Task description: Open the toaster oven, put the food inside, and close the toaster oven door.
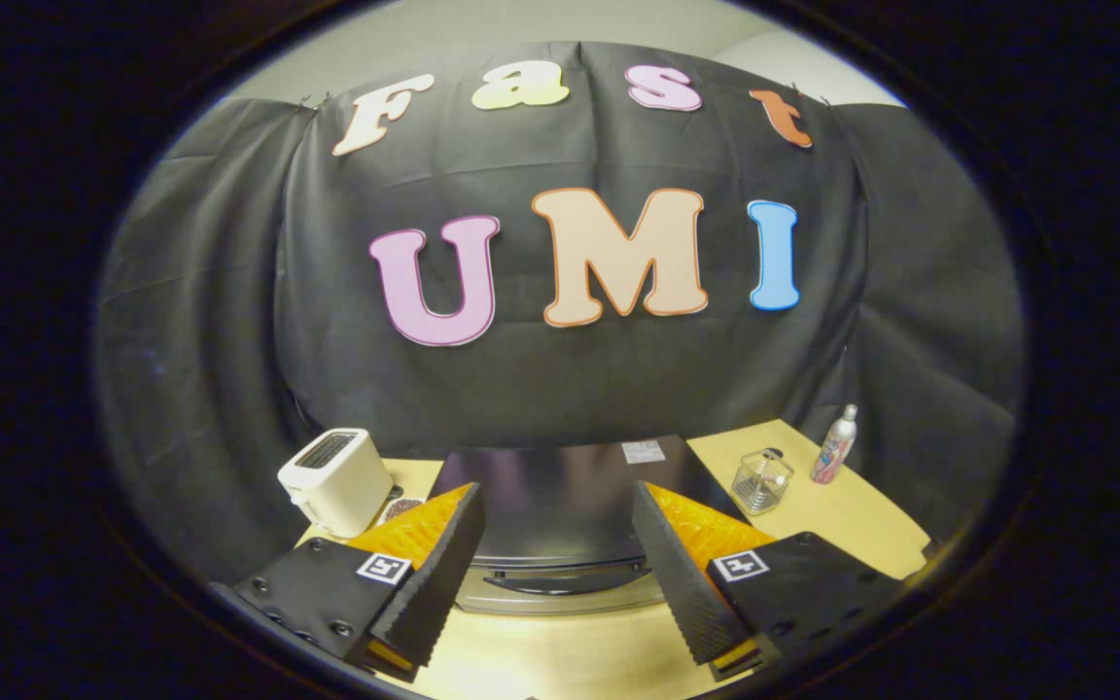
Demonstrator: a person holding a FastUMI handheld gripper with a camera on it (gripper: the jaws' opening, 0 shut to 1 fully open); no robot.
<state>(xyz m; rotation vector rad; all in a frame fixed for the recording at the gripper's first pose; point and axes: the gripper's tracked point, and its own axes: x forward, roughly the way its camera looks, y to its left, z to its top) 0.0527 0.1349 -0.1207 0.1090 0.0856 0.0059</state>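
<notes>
- The claw (560, 574) hangs wide open above the near edge of the tabletop (852, 515), with nothing between its ridged fingers (424, 583).
- The toaster oven (560, 496) sits just ahead of and between the fingers. Its dark top faces up, and its door handle (565, 581) shows as a dark curved bar on the silver front. The door looks closed.
- To the left stands a white pop-up toaster (336, 479), with a small plate (402, 507) beside it. What the plate holds is too small to tell, though it may be the food.
- To the far right are a clear glass container (760, 481) and a slim bottle (834, 445).
- Risks, as I judge them:
  - The handle lies low under the front edge, so a steep approach could strike the oven top instead of hooking the bar.
  - A sharp pull might drag the whole oven towards the near edge.
  - Swinging left for the food could knock the toaster.
</notes>
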